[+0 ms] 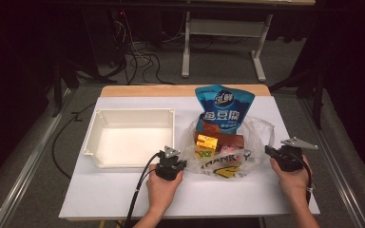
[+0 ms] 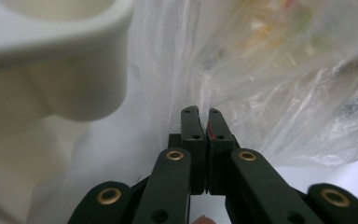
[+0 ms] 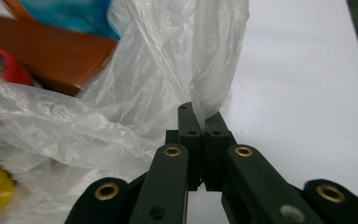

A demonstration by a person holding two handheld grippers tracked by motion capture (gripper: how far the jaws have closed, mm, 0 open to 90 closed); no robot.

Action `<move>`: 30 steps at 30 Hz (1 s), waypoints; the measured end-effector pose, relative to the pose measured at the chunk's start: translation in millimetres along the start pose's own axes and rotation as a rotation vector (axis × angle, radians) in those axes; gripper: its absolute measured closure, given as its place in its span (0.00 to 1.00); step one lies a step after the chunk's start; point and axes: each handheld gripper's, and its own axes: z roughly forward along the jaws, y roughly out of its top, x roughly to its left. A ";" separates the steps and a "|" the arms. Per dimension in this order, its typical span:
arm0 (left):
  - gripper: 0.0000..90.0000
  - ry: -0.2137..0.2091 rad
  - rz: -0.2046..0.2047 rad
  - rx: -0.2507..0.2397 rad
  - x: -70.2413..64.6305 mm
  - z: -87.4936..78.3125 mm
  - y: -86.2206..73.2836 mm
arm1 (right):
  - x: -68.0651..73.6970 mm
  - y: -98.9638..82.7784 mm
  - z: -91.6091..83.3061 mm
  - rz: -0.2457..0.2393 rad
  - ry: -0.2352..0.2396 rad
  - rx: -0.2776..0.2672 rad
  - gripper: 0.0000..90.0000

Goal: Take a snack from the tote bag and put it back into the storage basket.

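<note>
The clear plastic bag (image 1: pixel 228 159) carries black letters that read "THANK Y", with the rest lost in the folds. The blue snack pouch (image 1: pixel 223 108) has big white Chinese characters, something like "鱼豆腐", and a round logo above them too small to read. The yellow box (image 1: pixel 206 142) has print I cannot read.

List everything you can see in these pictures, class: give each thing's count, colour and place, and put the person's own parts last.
plastic bag: one, clear, right of centre on the table, pinched at both sides.
snack pouch: one, blue, standing in the bag's far side.
brown box: one, inside the bag.
yellow box: one, inside the bag.
bin: one, white, left of the bag.
table: one, white top.
left gripper: black, shut on the bag.
right gripper: black, shut on the bag.
</note>
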 end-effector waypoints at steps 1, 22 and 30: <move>0.96 -0.007 -0.006 0.000 0.2 0.9 0.9 | -2.0 0.3 9.2 -0.006 -0.018 0.007 1.00; 0.41 -0.212 -0.068 -0.121 -13.3 -9.2 -12.3 | 6.2 -8.3 -15.6 0.027 -0.024 -0.060 0.47; 0.78 -0.148 -0.015 0.005 -22.6 1.7 -7.3 | 45.0 -10.8 4.3 0.033 0.145 0.027 0.72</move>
